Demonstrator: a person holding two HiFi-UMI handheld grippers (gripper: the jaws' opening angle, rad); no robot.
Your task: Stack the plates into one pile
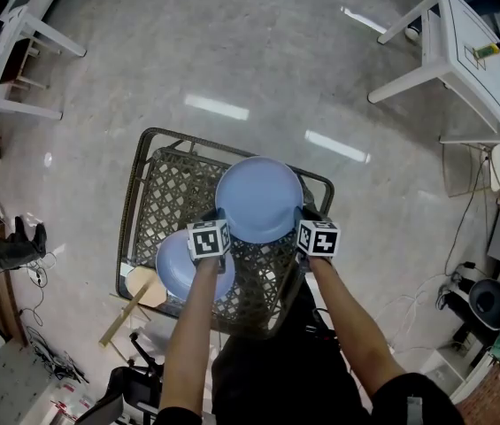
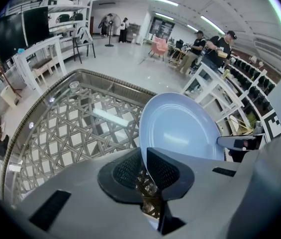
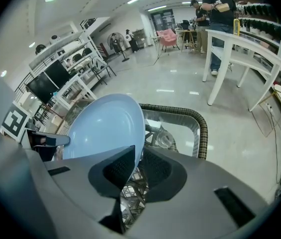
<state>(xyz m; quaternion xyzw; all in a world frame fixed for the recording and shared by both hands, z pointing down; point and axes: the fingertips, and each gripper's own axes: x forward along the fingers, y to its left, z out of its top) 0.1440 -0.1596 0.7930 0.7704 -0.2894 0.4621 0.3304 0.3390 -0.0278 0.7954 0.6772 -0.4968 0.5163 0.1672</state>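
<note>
**Desk:** What have your tools got?

**Operator:** Both are on the same blue plate (image 1: 258, 197). My left tool (image 1: 218, 214) is clenched on its left rim. In the left gripper view the plate (image 2: 180, 128) runs edge-on down between the two dark pads of that tool (image 2: 144, 154), and they pinch it. My right tool (image 1: 303, 213) grips the opposite rim. In the right gripper view the plate (image 3: 105, 126) sits the same way between the pads of that tool (image 3: 136, 154).

**Desk:** So where does the plate sit?

**Operator:** Directly between the two tools, spanning the gap from one to the other, over the wicker-and-glass tabletop (image 1: 134, 202). I cannot tell whether its underside touches the glass.

**Desk:** And the other plate?

**Operator:** A second plate (image 1: 172, 268), also blue, lies flat on the tabletop. It is behind and below my left tool, partly covered by my left forearm (image 1: 192, 326), and just beside the near-left rim. The two plates look apart, not piled.

**Desk:** Can each tool see the other?

**Operator:** Yes, each one shows at the plate's far edge.
</note>
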